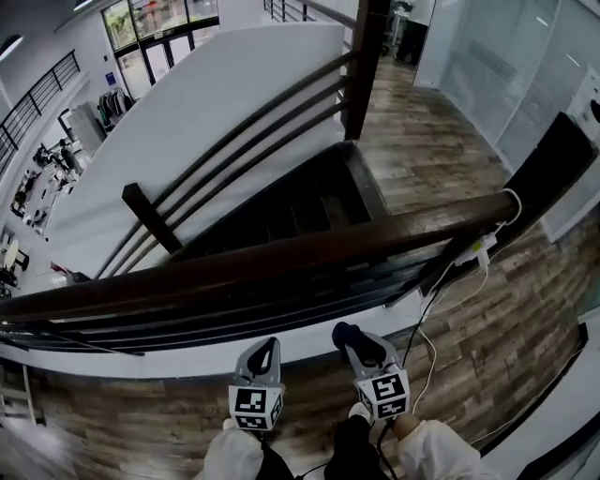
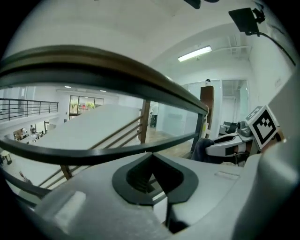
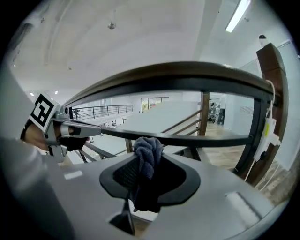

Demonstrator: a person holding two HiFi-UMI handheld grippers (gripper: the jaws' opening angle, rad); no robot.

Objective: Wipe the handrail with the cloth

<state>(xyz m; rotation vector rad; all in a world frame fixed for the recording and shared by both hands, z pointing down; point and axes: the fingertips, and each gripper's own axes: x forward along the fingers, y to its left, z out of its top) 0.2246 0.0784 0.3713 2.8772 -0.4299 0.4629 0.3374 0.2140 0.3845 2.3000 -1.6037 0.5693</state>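
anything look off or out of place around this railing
A white cable is looped over the right end of the handrail, with a white power block dangling below and cord trailing onto the floor. The cloth will likely run into it. Nothing looks spilled or broken.

Cool, even indoor light from a long white ceiling strip lamp (image 2: 194,53) and tall glazed far windows (image 1: 157,28), slightly blown out. Fisheye distortion bows the dark wooden handrail (image 1: 281,257); black vignetting rings both gripper views, near foregrounds soft.

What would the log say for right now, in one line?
right tongs: shut on cloth | left tongs: shut, empty | handrail: cloth not touching it
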